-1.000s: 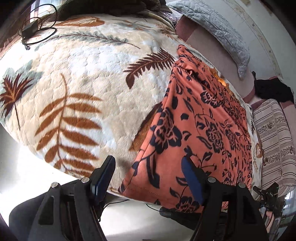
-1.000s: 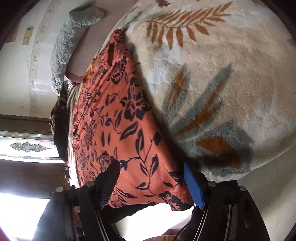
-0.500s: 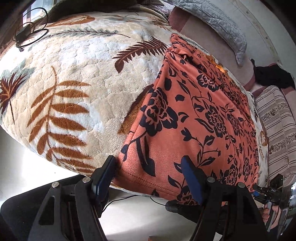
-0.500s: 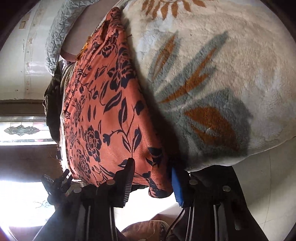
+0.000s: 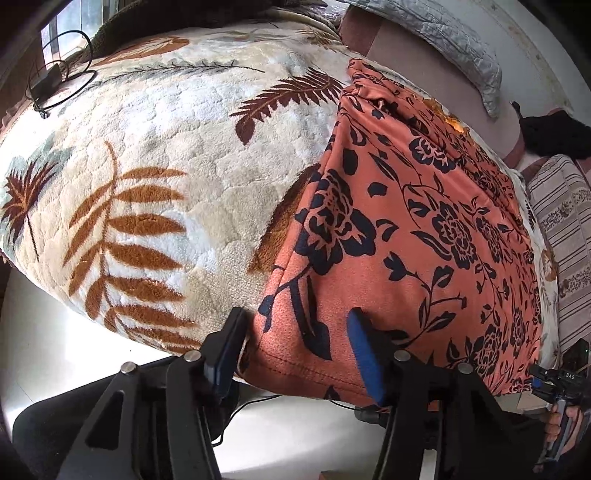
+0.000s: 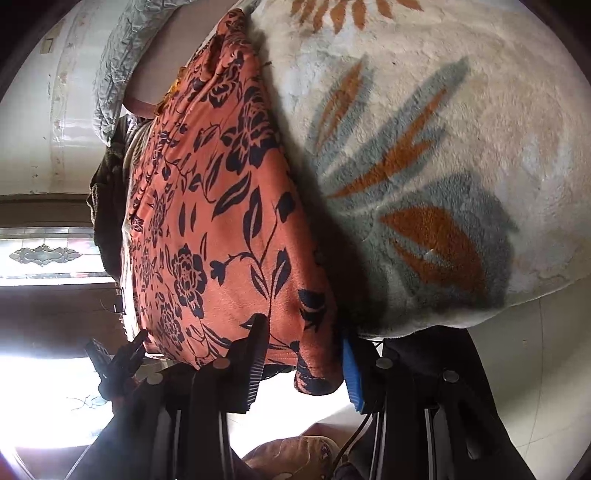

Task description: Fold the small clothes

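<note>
Orange fabric printed with black flowers, this garment (image 5: 424,236) lies spread flat along the near edge of a bed, on top of a thick fleece blanket (image 5: 166,192) with brown and grey leaf shapes, and its hem hangs slightly over the edge toward me. I judge it light, thin and limp, with a soft brushed face that should not slip much between pads; it will sag and crease wherever I leave it unsupported, so I want both near corners held at once. My left gripper (image 5: 295,347) stands spread around one hem corner, the cloth between its two fingers and no pinch made yet. My right gripper (image 6: 303,354) brackets the other hem corner (image 6: 317,380), which droops off the bed edge; its jaws stand narrower, but a gap shows on either side of the cloth, so I read it as not yet clamped. The stitched hem is the place to bite, just inside each corner, since the doubled seam gives more to grip than a single layer. Beyond the garment I see a grey quilted pillow (image 5: 443,33) by the white wall, a striped cloth (image 5: 561,221) off to one side, and a black cable (image 5: 55,88) lying on the far part of the blanket.
</note>
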{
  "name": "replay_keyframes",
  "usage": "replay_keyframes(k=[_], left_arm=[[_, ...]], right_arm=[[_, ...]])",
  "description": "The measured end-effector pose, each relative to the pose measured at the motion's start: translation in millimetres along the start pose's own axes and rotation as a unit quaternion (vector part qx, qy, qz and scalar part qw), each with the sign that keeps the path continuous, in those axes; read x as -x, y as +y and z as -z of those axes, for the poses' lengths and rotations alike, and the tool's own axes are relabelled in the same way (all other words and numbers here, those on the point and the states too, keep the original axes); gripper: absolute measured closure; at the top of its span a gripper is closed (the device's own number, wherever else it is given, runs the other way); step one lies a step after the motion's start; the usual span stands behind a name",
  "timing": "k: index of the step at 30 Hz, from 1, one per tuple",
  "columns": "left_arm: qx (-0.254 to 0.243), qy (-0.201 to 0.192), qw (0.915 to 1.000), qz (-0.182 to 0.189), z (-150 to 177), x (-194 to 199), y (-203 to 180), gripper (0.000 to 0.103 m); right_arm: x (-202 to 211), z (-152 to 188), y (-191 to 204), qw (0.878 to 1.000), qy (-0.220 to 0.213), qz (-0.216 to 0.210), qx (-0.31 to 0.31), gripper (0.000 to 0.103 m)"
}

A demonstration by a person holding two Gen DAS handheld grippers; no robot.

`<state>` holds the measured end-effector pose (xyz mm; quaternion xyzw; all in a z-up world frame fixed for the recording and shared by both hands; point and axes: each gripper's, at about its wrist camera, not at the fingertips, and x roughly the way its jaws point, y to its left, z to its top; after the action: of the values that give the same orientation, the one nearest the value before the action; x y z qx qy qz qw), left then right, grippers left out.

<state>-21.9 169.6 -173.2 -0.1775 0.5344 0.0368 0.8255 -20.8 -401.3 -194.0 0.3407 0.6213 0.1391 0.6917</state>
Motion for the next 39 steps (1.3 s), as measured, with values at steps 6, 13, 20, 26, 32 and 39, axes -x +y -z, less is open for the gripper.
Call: replay_keyframes(k=[6,13,20,26,32,39], left_arm=[[0.002,-0.006,0.9997,0.022,-6.9,17.9,-0.9,0.096],[0.011,0.016,0.9997,0.018,-2.6,0.2,1.4,0.067],[-0.023,0.014,0.9996,0.005,-2.0,-0.1,-9.3,0.096],[0.001,-0.034,0.9979,0.055,-17.2,45.2,-1.6,0.096],[0.011,0.029,0.9992,0.025,-10.3,-3.4,1.3,0.095],[0.01,0.006,0.9995,0.028,-9.9,-0.7,-1.7,0.072]], right_arm=[[6.2,5.5,4.5,1.0,-0.014,-0.007,0.005,0.083],[7.1,0.7,-2.2,1.0,-0.01,-0.02,-0.008,0.067],[-2.5,0.9,4.8,1.0,0.009,0.002,0.005,0.091],[39.4,1.5,30.9,0.998,-0.056,-0.033,0.018,0.095],[8.6,-11.5,5.3,1.0,-0.01,-0.017,-0.023,0.091],[4.0,-16.7,1.1,0.999,-0.011,-0.041,-0.023,0.043]])
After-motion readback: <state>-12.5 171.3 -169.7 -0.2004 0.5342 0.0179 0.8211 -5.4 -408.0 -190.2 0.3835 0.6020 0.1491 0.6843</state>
